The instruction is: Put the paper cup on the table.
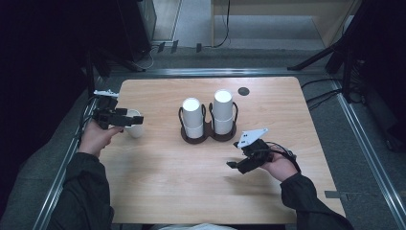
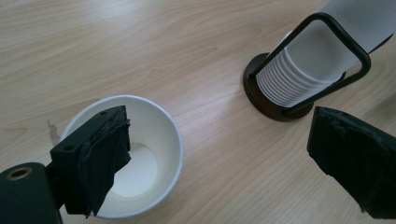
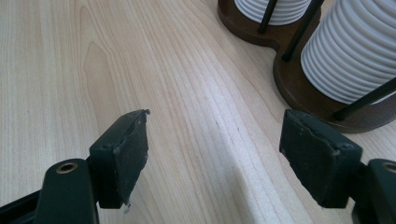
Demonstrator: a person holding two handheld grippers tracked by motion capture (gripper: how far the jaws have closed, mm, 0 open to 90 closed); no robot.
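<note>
White paper cup (image 2: 140, 154), upright, empty, seemingly clean, on wooden table (image 1: 182, 182)

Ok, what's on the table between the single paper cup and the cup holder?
Nothing: bare wood table lies between the single paper cup and the cup holder. The high view and the left gripper view both show it; the open left gripper hangs over the cup.
</note>
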